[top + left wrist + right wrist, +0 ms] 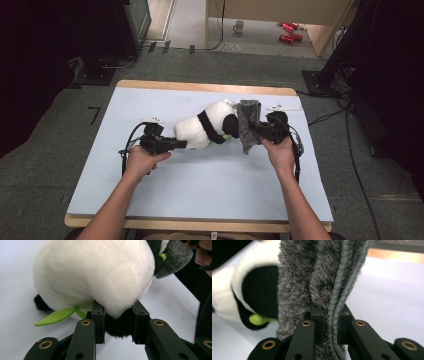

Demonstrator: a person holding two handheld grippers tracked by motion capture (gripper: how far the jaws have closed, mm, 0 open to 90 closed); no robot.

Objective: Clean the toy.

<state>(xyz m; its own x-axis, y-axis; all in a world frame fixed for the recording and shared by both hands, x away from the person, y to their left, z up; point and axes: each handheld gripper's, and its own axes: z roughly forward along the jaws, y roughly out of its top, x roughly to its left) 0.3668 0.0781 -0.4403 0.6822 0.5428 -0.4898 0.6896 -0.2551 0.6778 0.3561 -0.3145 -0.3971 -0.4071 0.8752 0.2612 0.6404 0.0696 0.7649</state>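
— What have I got on my left?

— My left gripper (117, 322) is clamped on the rump of the panda plush (202, 128), which lies mid-table, long axis running left to right.

— And the right?

— My right gripper (329, 323) pinches the hem of the grey sock (317, 277) hanging at the panda's head end; the head lies directly left of it, so that hand is nearer.

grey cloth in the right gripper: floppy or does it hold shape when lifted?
Probably floppy: the grey cloth hangs in loose folds from the right gripper, draped against the panda plush. Its fuzzy pile and ribbed hem suggest it is light and grippy, unlikely to slip. It would likely sag and swing when moved.
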